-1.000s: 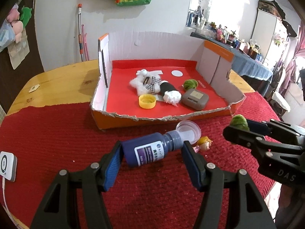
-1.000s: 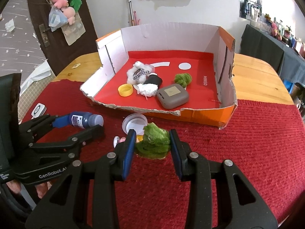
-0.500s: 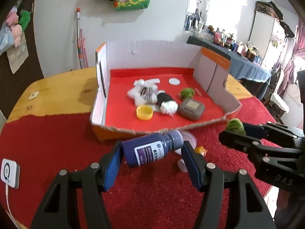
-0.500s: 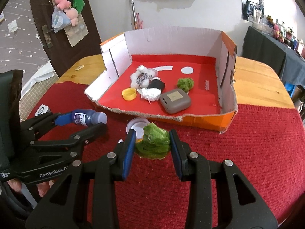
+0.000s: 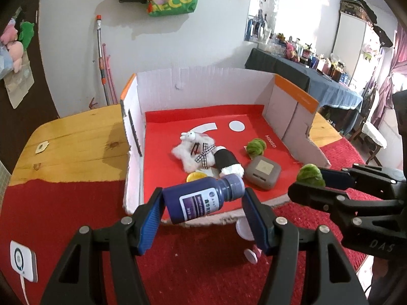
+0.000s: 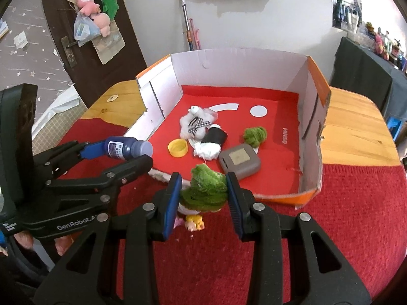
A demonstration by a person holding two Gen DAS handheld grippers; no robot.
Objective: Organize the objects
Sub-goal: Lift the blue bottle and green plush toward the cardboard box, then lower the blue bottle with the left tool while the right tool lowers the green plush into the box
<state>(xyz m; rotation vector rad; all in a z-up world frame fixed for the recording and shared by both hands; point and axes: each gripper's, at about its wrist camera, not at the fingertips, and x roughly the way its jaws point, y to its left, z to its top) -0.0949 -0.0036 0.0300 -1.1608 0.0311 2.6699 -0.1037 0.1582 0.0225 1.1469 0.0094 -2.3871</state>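
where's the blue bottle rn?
The blue bottle lies sideways in the left gripper, held above the cardboard box front edge, near the yellow cap.

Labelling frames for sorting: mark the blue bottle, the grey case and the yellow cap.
blue bottle (image 5: 193, 203), left wrist view, on its label.
grey case (image 6: 239, 162), right wrist view, lid centre.
yellow cap (image 6: 178, 147), right wrist view, its hollow.
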